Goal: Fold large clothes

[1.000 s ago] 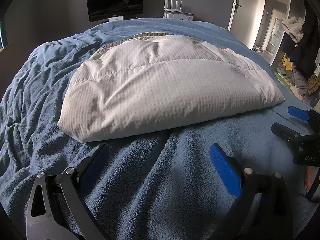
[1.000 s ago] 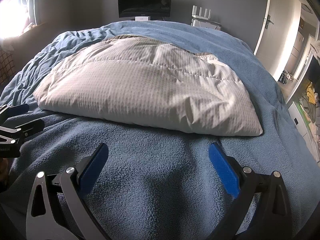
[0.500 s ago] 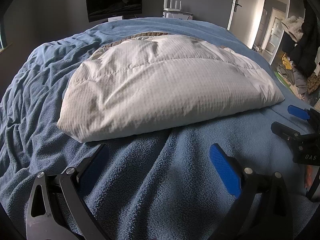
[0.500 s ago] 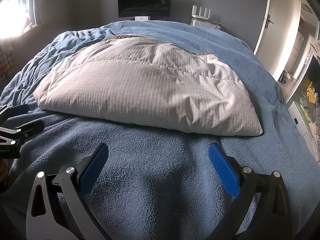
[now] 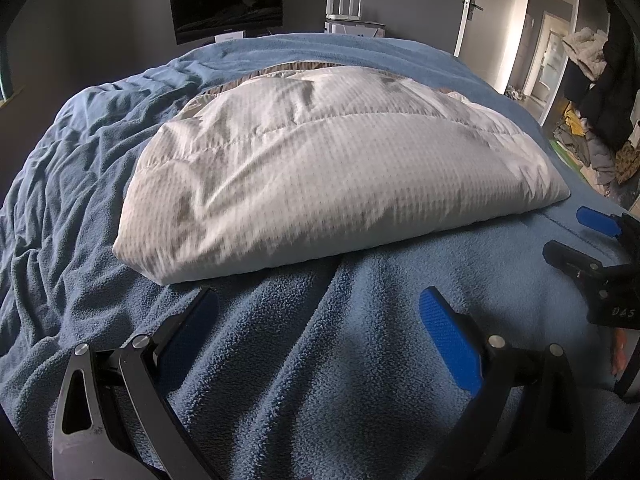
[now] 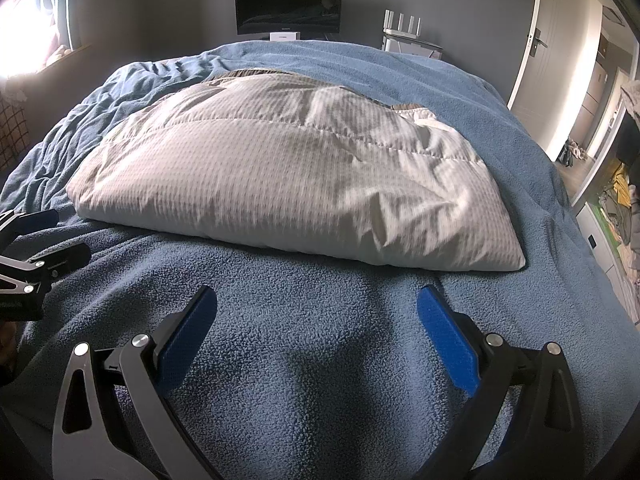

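A large white quilted duvet point(image 5: 320, 176) lies folded into a thick oblong on the blue fleece blanket point(image 5: 304, 360); it also shows in the right wrist view point(image 6: 288, 184). A beige striped edge shows at its far side. My left gripper point(image 5: 318, 304) is open and empty, just short of the duvet's near left corner. My right gripper point(image 6: 316, 304) is open and empty, just short of the near edge toward the right corner. Each gripper shows at the side of the other's view: the right gripper point(image 5: 576, 232) and the left gripper point(image 6: 60, 232).
The blue blanket point(image 6: 320, 380) covers the whole bed and is rumpled at the left. A monitor point(image 6: 288, 4) and a router point(image 6: 402, 24) stand at the far wall. An open door point(image 5: 488, 20) and piled clothes point(image 5: 588, 136) are at the right.
Both grippers have edged slightly forward toward the duvet's near edge. The duvet has not moved. Both grippers stay open.
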`<state>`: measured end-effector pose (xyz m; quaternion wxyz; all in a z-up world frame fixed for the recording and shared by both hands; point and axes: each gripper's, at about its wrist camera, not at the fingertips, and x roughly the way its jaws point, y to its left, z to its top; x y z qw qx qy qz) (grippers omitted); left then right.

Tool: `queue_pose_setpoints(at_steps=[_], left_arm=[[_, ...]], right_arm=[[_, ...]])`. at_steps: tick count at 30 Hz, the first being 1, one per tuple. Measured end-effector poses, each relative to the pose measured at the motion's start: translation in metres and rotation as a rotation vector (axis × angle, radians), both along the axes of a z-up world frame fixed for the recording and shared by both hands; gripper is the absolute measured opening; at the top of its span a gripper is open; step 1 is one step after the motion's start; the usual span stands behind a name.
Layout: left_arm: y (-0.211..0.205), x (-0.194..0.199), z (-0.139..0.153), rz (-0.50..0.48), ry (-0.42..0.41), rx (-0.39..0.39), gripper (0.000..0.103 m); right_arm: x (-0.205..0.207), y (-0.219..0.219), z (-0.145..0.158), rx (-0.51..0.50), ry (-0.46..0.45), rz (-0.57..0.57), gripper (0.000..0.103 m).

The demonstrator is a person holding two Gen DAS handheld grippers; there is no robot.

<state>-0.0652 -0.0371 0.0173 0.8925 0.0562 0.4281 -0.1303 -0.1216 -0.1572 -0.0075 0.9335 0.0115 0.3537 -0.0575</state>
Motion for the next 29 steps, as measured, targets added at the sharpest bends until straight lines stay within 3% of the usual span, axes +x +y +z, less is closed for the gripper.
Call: queue_pose_setpoints(at_steps=[24,29], left_arm=[[0.001,0.002,-0.004,-0.025,0.022,0.018,0.097],[0.001,0.009,0.000,-0.018,0.022,0.023,0.097]], right_arm=[[0.002,-0.002,-0.004,0.011,0.010,-0.006,0.095],[0.007,-0.018,0.002,0.087,-0.007,-0.036,0.095]])
